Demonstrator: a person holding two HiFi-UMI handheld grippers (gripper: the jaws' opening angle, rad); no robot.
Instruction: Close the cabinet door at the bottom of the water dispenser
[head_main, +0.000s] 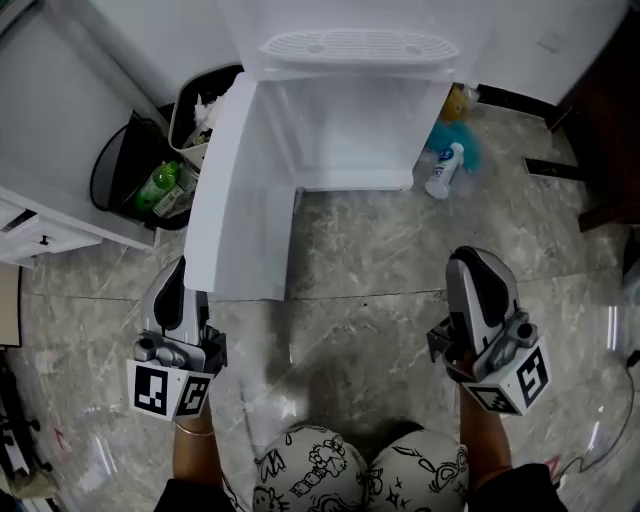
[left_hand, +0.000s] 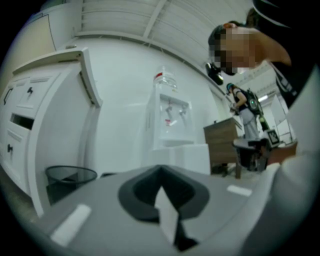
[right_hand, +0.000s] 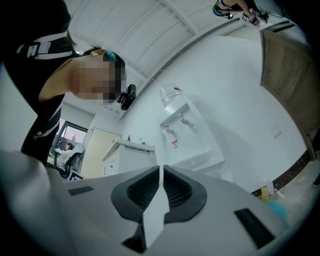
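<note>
The white water dispenser (head_main: 355, 45) stands at the top of the head view, and its bottom cabinet (head_main: 350, 130) is open and looks empty. The white cabinet door (head_main: 240, 190) is swung out to the left, toward me. My left gripper (head_main: 172, 275) is shut with nothing in it, its tip just beside the door's free outer edge; whether they touch I cannot tell. My right gripper (head_main: 478, 258) is shut, holds nothing and hangs over the floor to the right, apart from the dispenser. The dispenser (left_hand: 167, 115) stands ahead of the shut left gripper (left_hand: 160, 172), and the dispenser (right_hand: 182, 130) also shows beyond the shut right gripper (right_hand: 161, 172).
A black bin (head_main: 140, 180) with rubbish and a second bin (head_main: 205, 105) stand left of the door. A white spray bottle (head_main: 443, 170) lies on the marble floor right of the dispenser. A white cupboard (head_main: 40, 130) is at far left, dark wooden furniture (head_main: 610, 120) at far right.
</note>
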